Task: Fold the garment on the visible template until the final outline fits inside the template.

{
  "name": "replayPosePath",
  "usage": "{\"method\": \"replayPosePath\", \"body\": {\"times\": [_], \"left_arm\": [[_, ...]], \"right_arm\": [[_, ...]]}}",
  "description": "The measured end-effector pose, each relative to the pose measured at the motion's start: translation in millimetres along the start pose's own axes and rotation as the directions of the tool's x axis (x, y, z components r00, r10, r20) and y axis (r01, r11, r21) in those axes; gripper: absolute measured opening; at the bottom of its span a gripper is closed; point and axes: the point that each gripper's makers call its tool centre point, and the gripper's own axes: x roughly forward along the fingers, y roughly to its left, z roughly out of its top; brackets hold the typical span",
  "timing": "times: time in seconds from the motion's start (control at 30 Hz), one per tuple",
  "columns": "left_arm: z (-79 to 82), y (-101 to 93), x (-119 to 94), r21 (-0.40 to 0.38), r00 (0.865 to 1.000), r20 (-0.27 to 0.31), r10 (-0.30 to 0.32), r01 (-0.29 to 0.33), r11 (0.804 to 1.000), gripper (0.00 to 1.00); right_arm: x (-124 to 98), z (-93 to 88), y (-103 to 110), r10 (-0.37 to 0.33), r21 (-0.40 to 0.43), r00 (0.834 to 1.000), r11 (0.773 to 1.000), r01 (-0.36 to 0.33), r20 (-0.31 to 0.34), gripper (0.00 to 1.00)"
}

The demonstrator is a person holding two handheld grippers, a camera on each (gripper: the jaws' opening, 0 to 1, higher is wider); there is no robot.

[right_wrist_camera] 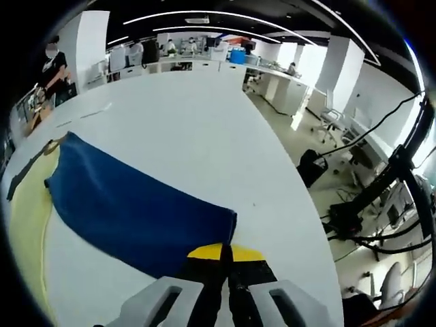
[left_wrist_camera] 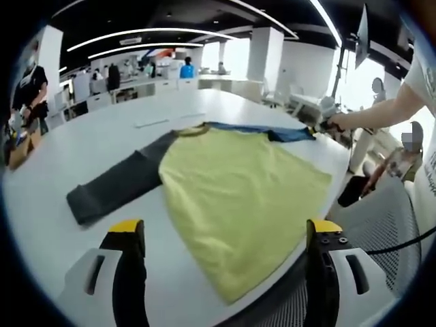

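The right gripper (right_wrist_camera: 225, 262) pinched the shirt's blue sleeve (right_wrist_camera: 136, 211) cuff; the left gripper (left_wrist_camera: 225, 238) (jaws wide) hovered near the yellow shirt (left_wrist_camera: 238, 197).

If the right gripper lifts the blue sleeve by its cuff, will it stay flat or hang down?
Likely it hangs limp: the blue sleeve lies flat like thin cloth. The right gripper looks shut on its cuff, so the yellow body would probably drag along.

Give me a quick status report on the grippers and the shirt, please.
Left gripper open, above table edge. Right gripper shut on blue sleeve cuff. Yellow shirt flat, grey sleeve out. Nothing in the way.
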Motion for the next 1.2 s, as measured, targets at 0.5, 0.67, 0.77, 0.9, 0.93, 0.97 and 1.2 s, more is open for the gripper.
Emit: {"method": "replayPosePath", "body": {"times": [0.5, 0.67, 0.77, 0.9, 0.93, 0.97, 1.2], "left_arm": [[-3.8, -1.9, 2.1, -0.002, 1.000, -0.017, -0.004, 0.004, 1.000, 0.93], [-2.3, -3.3, 2.6, 0.000, 1.000, -0.015, -0.008, 0.008, 1.000, 0.92], [-2.4, -2.3, 1.4, 0.007, 1.000, -0.017, -0.008, 0.008, 1.000, 0.92], [-2.2, -0.7, 0.5, 0.014, 1.000, -0.018, -0.002, 0.002, 1.000, 0.92], [-2.2, -0.7, 0.4, 0.016, 1.000, -0.019, -0.001, 0.001, 1.000, 0.92], [-2.3, -0.4, 0.5, 0.019, 1.000, -0.020, 0.000, 0.000, 1.000, 0.92], [-2.9, -0.4, -2.1, 0.033, 1.000, -0.026, 0.004, -0.003, 0.999, 0.92]], "right_arm": [[-10.0, -5.0, -1.0, 0.044, 0.128, 0.999, 0.991, -0.043, -0.005, 0.15], [-9.7, -14.1, 5.0, 0.060, 0.151, 0.997, 0.987, -0.052, -0.050, 0.15], [-8.3, -11.0, 4.2, 0.059, 0.154, 0.998, 0.987, -0.054, -0.031, 0.15], [-10.0, -11.2, 6.1, 0.072, 0.143, 0.997, 0.987, -0.066, -0.034, 0.10], [-9.6, -10.8, 7.5, 0.073, 0.142, 0.997, 0.988, -0.068, -0.032, 0.07], [-9.6, -11.0, 7.7, 0.071, 0.142, 0.997, 0.988, -0.066, -0.035, 0.06], [-7.4, -7.6, 7.2, 0.072, 0.200, 0.997, 0.977, -0.067, -0.018, 0.00]]}}
